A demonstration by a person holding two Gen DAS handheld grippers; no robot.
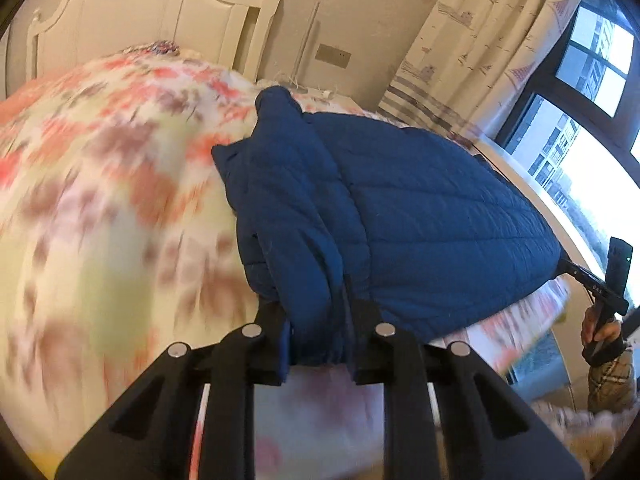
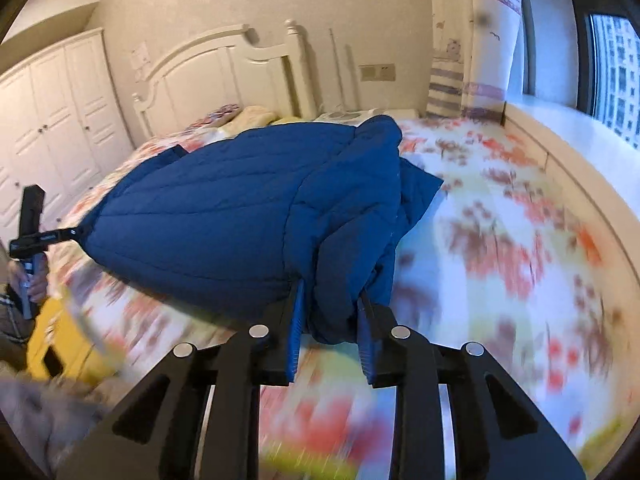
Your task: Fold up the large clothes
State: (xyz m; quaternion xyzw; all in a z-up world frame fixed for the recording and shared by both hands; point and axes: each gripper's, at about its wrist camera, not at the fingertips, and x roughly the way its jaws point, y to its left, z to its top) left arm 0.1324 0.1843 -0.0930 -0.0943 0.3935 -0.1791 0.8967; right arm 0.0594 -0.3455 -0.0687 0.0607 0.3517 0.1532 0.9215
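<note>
A big navy quilted jacket (image 1: 400, 208) is seen stretched out over a bed with a floral bedspread (image 1: 100, 200), held up at its near edge by both claws. In the left wrist view, the left claw (image 1: 320, 344) is clamped on a bunched-up corner of the jacket, with the fabric squeezed between the two black fingers (image 1: 272, 344) and a gathered cuff or hem poking out below. In the right wrist view the same deal is seen on the other corner: the right claw (image 2: 330, 340) is pinched onto a wad of blue fabric, the blue-ribbed pads (image 2: 295, 336) pressing in from both sides.

The jacket body is draped between the two grips, with the far part resting on the bedspread and a sleeve or collar lump sticking up toward the white headboard (image 2: 224, 72). The bedspread is heavily blurred in both views.

Each claw can be spotted from the opposite camera too, gripped by a hand (image 1: 600, 328) at the frame edge. A patterned curtain (image 1: 480, 40) and a window (image 1: 580, 140) are seen on one side, white wardrobe doors (image 2: 52, 120) on the other.
</note>
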